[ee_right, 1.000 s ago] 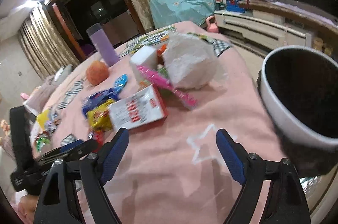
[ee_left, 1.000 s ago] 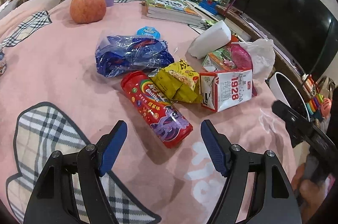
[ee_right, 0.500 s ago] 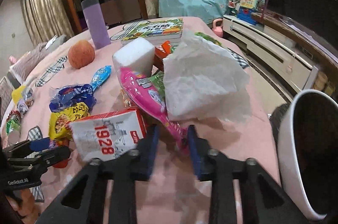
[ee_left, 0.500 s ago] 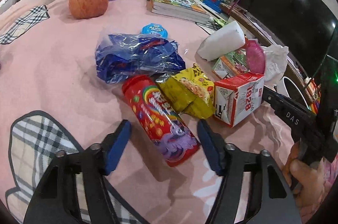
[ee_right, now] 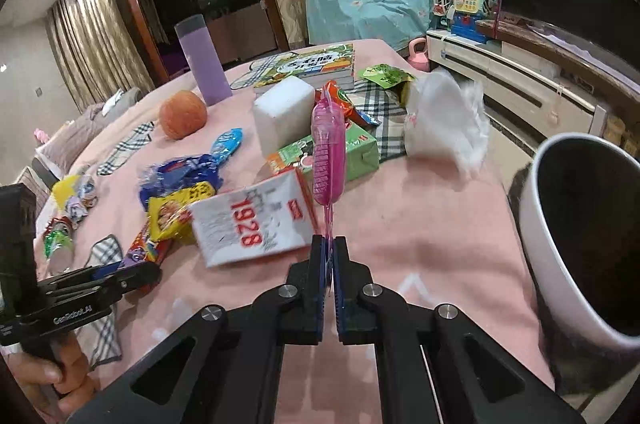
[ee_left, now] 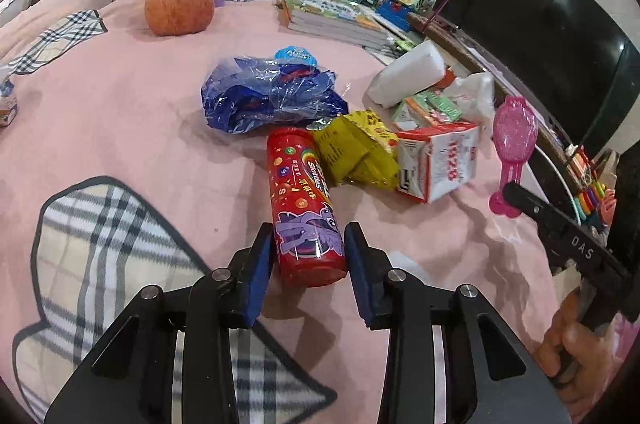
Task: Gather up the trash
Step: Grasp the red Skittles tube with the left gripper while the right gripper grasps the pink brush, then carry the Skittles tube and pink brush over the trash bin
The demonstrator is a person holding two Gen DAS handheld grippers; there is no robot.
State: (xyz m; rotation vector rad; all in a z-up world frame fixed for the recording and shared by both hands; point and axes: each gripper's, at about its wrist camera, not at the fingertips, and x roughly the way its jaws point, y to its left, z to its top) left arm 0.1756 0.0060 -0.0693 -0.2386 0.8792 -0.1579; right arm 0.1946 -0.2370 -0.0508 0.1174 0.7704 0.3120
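Table (ee_left: 120, 112) wore a pink cloth with plaid patches, trash strewn over its middle; white bin (ee_right: 560, 264) with dark inside stood at the table's right edge, near right tool; black TV (ee_left: 540, 36) behind on the right; stack of books (ee_left: 332, 20) at far side, purple bottle (ee_right: 204, 64) and orange fruit (ee_left: 179, 5) near it; white foam block (ee_right: 280, 116) by the books, crumpled white bag (ee_right: 440, 124) beside it, green carton (ee_right: 352, 152) just in front of the block; white 1928 carton (ee_right: 248, 224) lay on its side, touching yellow snack wrapper (ee_left: 352, 152); blue plastic bag (ee_left: 268, 96) just behind the wrapper; left tool (ee_left: 308, 252) had its blue pads spread on either side of the near end of the red Skittles tube (ee_left: 300, 200), pads right by it but contact not clear, tube lying on the table beside yellow wrapper; right tool (ee_right: 329, 256) pressed together, pinching the thin stem of the pink wrapper (ee_right: 327, 152), wrapper sticking up off the table above the 1928 carton, left of the bin
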